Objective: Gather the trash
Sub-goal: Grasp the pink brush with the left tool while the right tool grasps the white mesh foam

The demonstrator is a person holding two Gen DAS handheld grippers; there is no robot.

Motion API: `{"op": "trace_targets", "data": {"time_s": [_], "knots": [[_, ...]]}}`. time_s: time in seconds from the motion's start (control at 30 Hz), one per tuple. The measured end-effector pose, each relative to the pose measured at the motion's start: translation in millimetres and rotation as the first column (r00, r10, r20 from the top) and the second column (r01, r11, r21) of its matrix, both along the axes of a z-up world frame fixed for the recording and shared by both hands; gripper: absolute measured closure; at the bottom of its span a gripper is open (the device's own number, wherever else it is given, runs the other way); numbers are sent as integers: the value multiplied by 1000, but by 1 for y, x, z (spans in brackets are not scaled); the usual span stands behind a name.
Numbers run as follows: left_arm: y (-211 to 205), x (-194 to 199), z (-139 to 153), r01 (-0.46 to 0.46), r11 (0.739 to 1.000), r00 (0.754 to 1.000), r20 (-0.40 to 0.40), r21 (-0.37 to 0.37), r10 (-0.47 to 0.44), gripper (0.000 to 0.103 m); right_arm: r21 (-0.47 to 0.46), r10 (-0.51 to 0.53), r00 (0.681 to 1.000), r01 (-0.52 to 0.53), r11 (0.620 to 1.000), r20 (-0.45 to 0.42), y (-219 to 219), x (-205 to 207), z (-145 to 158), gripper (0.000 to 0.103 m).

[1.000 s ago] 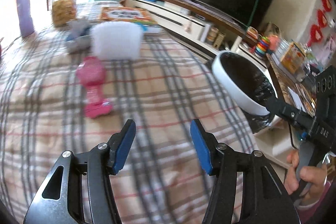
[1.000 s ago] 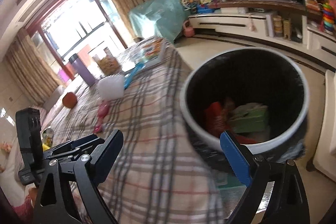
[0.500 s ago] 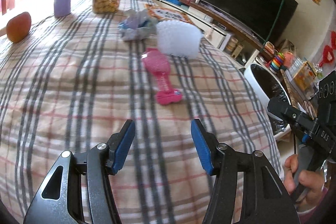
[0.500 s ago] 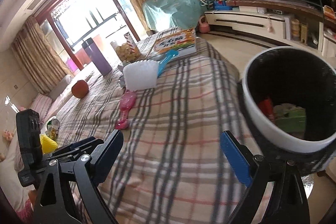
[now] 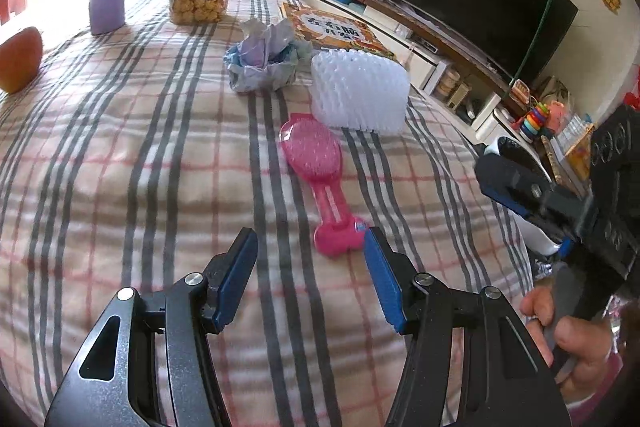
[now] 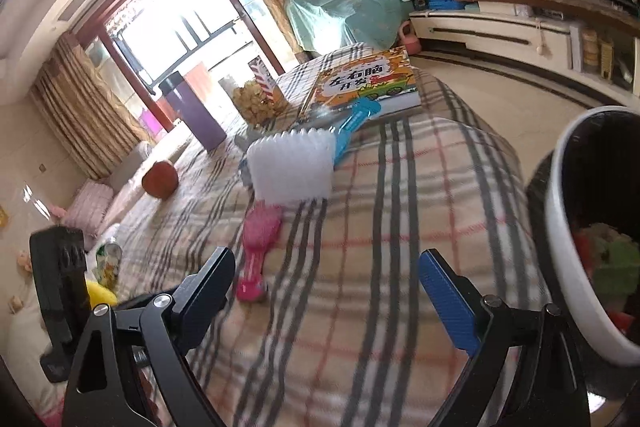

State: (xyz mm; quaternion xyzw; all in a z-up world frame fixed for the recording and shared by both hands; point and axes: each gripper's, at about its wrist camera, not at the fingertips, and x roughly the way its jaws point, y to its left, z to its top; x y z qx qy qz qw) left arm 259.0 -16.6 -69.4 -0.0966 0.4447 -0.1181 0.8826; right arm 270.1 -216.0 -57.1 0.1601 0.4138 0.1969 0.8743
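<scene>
Left claw (image 5: pixel 310 261) half open, empty; right claw (image 6: pixel 326 277) wide open, empty. Crumpled wrapper (image 5: pixel 266 57) upper centre of frame, beyond pink brush (image 5: pixel 318 175); left claw nearer.

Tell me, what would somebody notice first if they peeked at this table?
Probably the bright pink hairbrush lying in the middle of the checked tablecloth, just ahead of the open left gripper. Right behind it sits a bumpy white foam block, with crumpled paper beside that. Off the table's edge, a white trash bin already holds some rubbish.
</scene>
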Motion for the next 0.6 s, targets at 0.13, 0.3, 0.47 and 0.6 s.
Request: {"op": "trace_targets", "data": {"time_s": [0.13, 0.3, 0.47, 0.6], "knots": [[-5, 12, -2, 6, 1000, 1000, -5, 2, -6, 47, 58, 9, 1000, -8, 998, -20, 4, 26, -5, 15], [-14, 29, -6, 7, 1000, 1000, -4, 15, -7, 47, 103, 29, 997, -22, 994, -71, 15, 62, -22, 25], [-17, 39, -13, 18, 1000, 1000, -15, 24, -18, 85, 150, 43, 994, -27, 988, -102, 21, 80, -34, 57], [-18, 35, -14, 27, 999, 1000, -3, 33, -27, 89, 178, 65, 993, -46, 983, -103, 21, 76, -33, 80]]}}
